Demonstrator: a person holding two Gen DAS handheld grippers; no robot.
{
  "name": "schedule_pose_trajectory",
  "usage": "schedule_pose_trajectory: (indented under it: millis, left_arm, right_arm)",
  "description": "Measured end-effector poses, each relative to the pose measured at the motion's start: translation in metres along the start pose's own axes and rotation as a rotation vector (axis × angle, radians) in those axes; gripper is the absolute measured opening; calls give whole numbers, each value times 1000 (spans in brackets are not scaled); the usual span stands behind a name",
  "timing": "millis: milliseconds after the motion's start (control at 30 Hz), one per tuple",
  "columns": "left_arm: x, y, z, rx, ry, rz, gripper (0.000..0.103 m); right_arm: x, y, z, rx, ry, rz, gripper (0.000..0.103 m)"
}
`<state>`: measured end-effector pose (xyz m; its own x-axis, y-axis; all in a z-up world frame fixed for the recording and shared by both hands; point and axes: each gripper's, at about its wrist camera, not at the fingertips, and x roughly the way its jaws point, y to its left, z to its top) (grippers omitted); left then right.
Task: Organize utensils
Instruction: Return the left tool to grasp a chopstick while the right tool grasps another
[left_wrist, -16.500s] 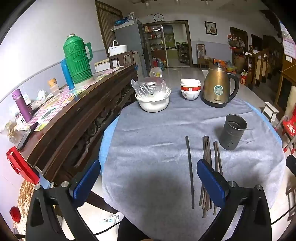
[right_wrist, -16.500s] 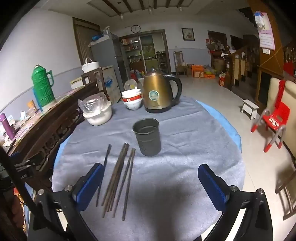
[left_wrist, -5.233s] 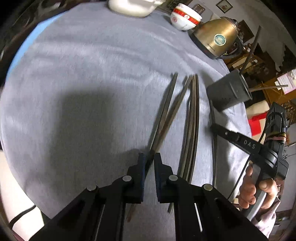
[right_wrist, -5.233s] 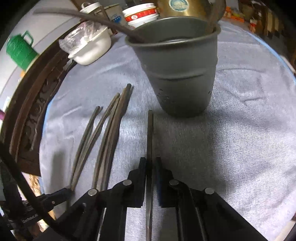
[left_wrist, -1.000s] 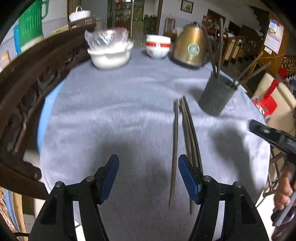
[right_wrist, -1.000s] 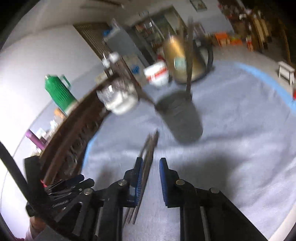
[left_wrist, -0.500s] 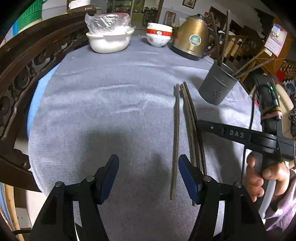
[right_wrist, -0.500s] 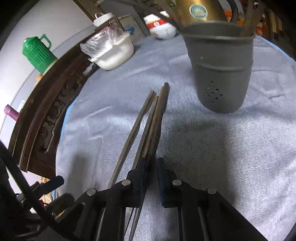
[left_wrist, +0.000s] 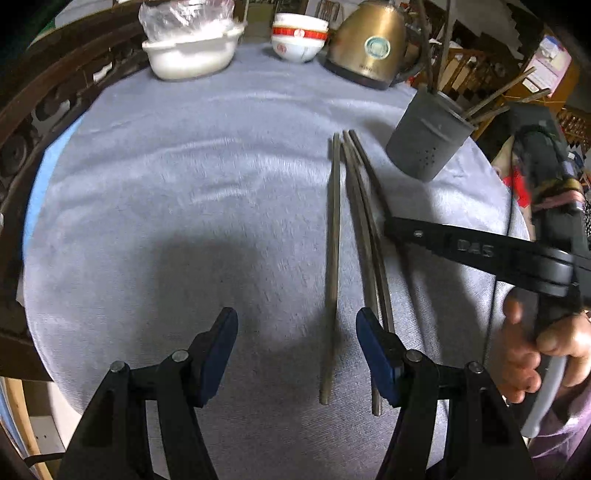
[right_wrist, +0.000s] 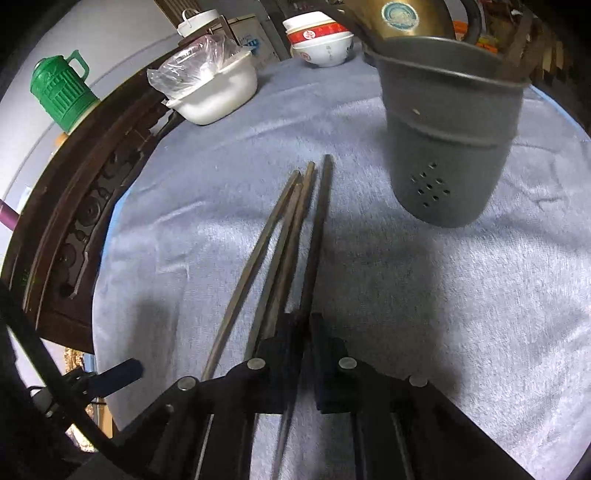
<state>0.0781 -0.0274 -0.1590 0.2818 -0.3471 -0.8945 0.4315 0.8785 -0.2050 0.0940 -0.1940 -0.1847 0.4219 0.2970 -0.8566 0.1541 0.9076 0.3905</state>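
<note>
On the grey-clothed desk (left_wrist: 184, 166), dark chopsticks (left_wrist: 334, 236) lie side by side, tips pointing toward 12 o'clock. The grey holder (right_wrist: 448, 147) stands at their 1 o'clock, with several chopsticks already leaning in it. The right gripper (right_wrist: 307, 354) has its fingers clenched on the rightmost chopstick (right_wrist: 318, 221), low over the cloth. The left gripper (left_wrist: 297, 350) hangs with fingers released and spread, its right finger (left_wrist: 373, 347) just beside the bundle. A gold kettle (left_wrist: 365, 40), stacked bowls (left_wrist: 299, 37) and a white basin (left_wrist: 194, 48) sit along the far edge.
</note>
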Motion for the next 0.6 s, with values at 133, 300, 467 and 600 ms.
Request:
schedule_pose_trajectory:
  millis: [133, 300, 467, 600]
  left_arm:
    - [8, 0, 3, -14, 27, -7, 63]
    - [12, -5, 10, -14, 35, -18, 58]
    - [18, -6, 16, -22, 34, -2, 36]
    - [20, -4, 16, -35, 34, -24, 14]
  right_arm:
    - [-8, -10, -6, -4, 31, -9, 9]
    - [-17, -24, -16, 22, 57, 7, 9]
    - [-21, -31, -20, 44, 56, 26, 9]
    - [-22, -32, -21, 45, 51, 25, 9]
